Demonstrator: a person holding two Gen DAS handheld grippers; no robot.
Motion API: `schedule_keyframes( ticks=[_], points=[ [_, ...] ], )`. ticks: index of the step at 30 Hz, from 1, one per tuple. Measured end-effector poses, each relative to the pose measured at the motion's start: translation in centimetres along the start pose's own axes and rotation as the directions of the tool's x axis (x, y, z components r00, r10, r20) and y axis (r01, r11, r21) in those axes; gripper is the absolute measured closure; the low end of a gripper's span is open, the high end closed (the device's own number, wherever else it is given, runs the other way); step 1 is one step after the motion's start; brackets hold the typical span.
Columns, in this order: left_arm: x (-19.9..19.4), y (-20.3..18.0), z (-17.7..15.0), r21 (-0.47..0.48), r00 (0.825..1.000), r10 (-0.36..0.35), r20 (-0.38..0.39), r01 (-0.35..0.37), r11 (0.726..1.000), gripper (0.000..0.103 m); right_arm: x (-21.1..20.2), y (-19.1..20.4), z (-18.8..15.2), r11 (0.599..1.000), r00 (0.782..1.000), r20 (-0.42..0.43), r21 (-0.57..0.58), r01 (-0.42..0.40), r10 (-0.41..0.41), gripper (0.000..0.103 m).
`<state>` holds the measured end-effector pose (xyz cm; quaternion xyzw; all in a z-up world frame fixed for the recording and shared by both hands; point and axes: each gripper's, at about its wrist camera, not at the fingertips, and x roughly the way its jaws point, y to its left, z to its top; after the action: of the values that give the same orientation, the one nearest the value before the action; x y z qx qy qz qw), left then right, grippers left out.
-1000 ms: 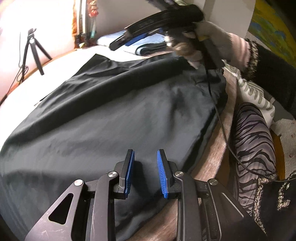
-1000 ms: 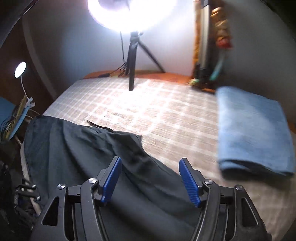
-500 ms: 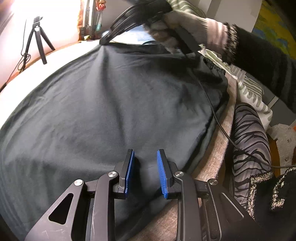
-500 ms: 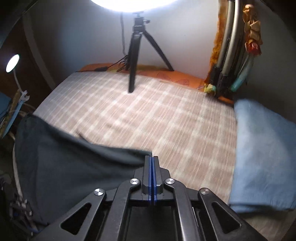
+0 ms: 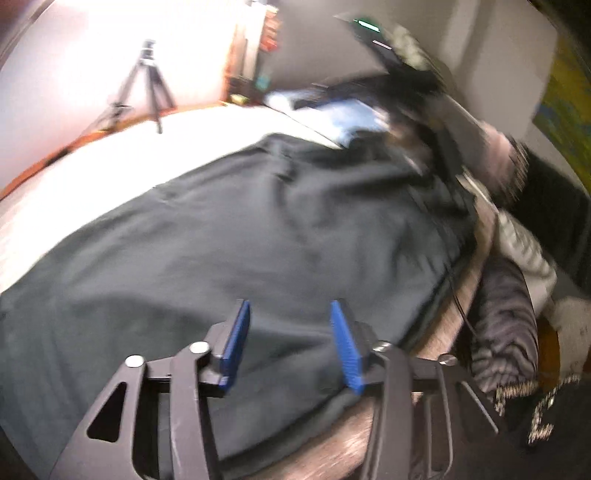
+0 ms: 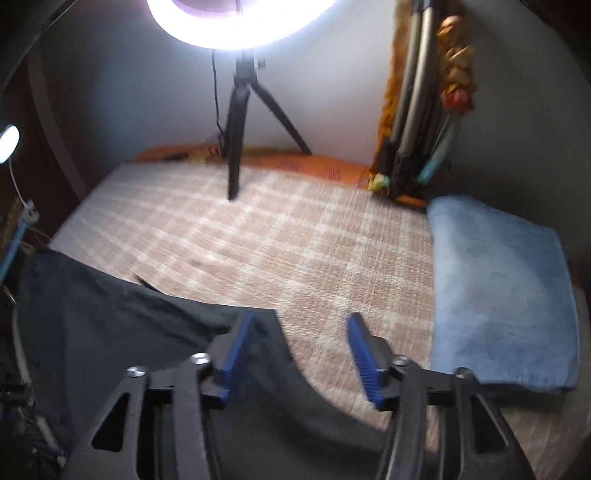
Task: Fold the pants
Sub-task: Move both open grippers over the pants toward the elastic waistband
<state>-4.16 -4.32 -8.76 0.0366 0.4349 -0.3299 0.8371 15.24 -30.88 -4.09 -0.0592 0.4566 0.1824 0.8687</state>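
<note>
- The pants (image 5: 258,236) lie spread flat across the bed (image 6: 295,251), dark and matte, reaching right out to its near edge. A few soft ripples run through the cloth; it looks thin and limp, so I judge it will sag wherever I lift it.
- From my right wrist view, one corner of the dark cloth (image 6: 147,321) ends in a loose point on the checked cover, a short string poking out at its edge.
- My left tool (image 5: 290,345) hovers over the near hem, its jaws opening, blue pads spread. Cloth shows beneath them, but nothing is pinched.
- My right tool (image 6: 299,356) hangs over that far corner, jaws opening too. The left pad sits over the fabric edge, the right over bare cover; nothing is clamped there either.
- Both tools sit at opposite ends of the garment, which I read as set up for gripping two edges and carrying one side over the other.
- A folded blue towel (image 6: 498,295) rests to the right, apart from the pants, out of the fold's way.
- A tripod (image 6: 240,122) with a ring light (image 6: 240,29) stands at the far side, well clear.
</note>
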Motion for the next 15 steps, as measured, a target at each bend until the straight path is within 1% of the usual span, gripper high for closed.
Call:
schedule_keyframes(
  ticks=[1,3,5,7,8,9,10,12,13,14,15],
  points=[
    [-0.7,0.7,-0.1,-0.027,1.000,0.009,0.014,-0.008,1.000,0.057,-1.2,0.3,-0.3,1.000,1.000,0.023,0.018,-0.013,0.012,0.036],
    [-2.4,2.8,-0.3,-0.101,0.998,0.032,0.048,-0.027,0.995,0.056,-2.7,1.2,-0.8,0.999,0.999,0.041,0.038,-0.034,0.032,0.034],
    [-4.3,5.1,-0.8,-0.192,0.993,0.087,0.080,-0.070,0.979,0.049,-3.6,2.2,-1.3,0.997,0.997,0.051,0.048,-0.058,0.056,0.032],
    [-5.9,7.3,-1.5,-0.277,0.986,0.136,0.094,-0.105,0.955,0.040,-4.7,3.5,-2.0,0.996,0.995,0.072,0.053,-0.076,0.072,0.025],
    [-6.8,8.6,-2.0,-0.328,0.982,0.157,0.100,-0.117,0.937,0.039,-5.4,4.2,-2.3,0.995,0.994,0.080,0.057,-0.085,0.081,0.024],
    [-7.6,9.9,-2.5,-0.381,0.981,0.164,0.107,-0.112,0.918,0.039,-5.7,4.7,-2.6,0.993,0.992,0.088,0.063,-0.098,0.092,0.022],
    [-8.3,11.2,-3.0,-0.426,0.981,0.157,0.114,-0.095,0.900,0.039,-6.0,5.6,-3.0,0.990,0.989,0.094,0.070,-0.123,0.116,0.022],
    [-9.9,13.8,-4.6,-0.525,0.980,0.142,0.136,-0.051,0.849,0.039,-6.4,7.0,-3.4,0.984,0.983,0.102,0.076,-0.161,0.153,0.022],
    [-10.8,15.0,-5.5,-0.566,0.976,0.162,0.148,-0.051,0.823,0.039,-6.7,7.8,-3.7,0.981,0.980,0.109,0.078,-0.178,0.169,0.021],
    [-11.5,15.7,-6.2,-0.590,0.970,0.191,0.152,-0.066,0.805,0.039,-6.7,8.5,-3.9,0.979,0.977,0.113,0.078,-0.189,0.180,0.021],
    [-12.4,16.4,-7.0,-0.614,0.959,0.237,0.154,-0.095,0.783,0.039,-6.6,9.4,-4.1,0.976,0.974,0.115,0.072,-0.206,0.197,0.021]
  ],
)
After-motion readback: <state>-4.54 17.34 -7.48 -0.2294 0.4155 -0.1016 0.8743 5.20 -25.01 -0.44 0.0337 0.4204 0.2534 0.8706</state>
